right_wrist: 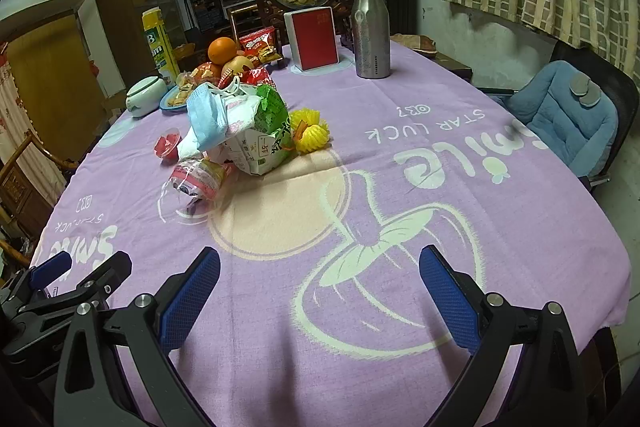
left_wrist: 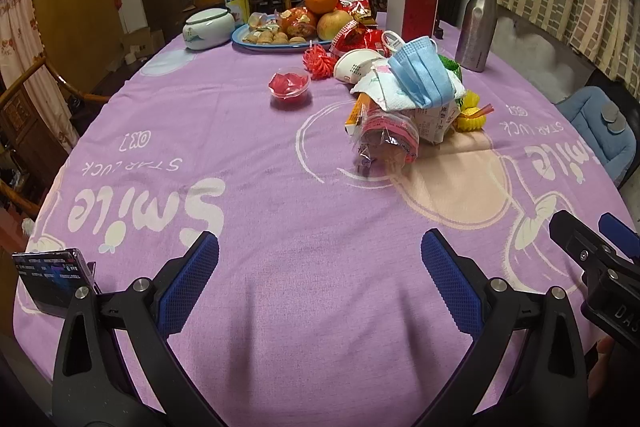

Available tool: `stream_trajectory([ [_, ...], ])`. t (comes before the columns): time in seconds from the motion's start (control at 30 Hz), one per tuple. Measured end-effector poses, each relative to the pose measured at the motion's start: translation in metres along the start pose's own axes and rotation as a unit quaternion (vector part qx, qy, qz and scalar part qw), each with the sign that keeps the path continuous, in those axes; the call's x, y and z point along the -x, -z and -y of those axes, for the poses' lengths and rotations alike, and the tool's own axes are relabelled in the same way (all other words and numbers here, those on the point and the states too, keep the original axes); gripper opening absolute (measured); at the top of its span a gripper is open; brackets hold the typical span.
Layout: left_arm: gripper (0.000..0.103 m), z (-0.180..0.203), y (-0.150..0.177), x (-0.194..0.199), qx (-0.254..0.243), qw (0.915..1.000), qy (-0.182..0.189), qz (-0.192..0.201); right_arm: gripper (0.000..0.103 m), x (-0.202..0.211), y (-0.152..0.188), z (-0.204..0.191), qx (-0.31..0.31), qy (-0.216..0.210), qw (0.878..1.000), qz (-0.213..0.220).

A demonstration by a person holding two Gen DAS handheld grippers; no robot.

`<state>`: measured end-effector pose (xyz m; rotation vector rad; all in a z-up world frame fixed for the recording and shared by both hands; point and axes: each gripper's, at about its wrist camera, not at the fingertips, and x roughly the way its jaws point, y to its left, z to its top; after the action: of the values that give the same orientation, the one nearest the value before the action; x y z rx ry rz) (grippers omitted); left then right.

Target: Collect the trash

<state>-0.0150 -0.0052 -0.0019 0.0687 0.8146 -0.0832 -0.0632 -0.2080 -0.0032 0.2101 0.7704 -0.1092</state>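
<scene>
- Both the left gripper (left_wrist: 320,279) and the right gripper (right_wrist: 320,287) are being held wide, empty, at frame bottom.
- The blue face mask (left_wrist: 420,75), being perched atop the centre trash pile (right_wrist: 244,131), is probably being risked: a nudge could scatter it.

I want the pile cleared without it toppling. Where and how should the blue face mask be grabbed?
Grip the blue face mask on its pleated body at the top of the trash pile, coming down from above. It lies draped loosely on top with nothing over it, so a pinch across the folds probably lifts it free. Both the left gripper and right gripper are open and empty.
</scene>
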Motion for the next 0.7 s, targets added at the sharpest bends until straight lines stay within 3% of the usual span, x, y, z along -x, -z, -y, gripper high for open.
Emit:
stream_trajectory([
  [0.43,0.097,0.001,0.002,-0.004,-0.005,1.0000,0.000,-0.003,0.098,-0.001,0.001,-0.001,0.000,0.001,1.000,0.000],
  [0.7,0.097,-0.009,-0.012,-0.011,-0.015,0.9996,0.021,-0.009,0.097,0.000,0.000,0.011,-0.010,0.011,1.000,0.003],
])
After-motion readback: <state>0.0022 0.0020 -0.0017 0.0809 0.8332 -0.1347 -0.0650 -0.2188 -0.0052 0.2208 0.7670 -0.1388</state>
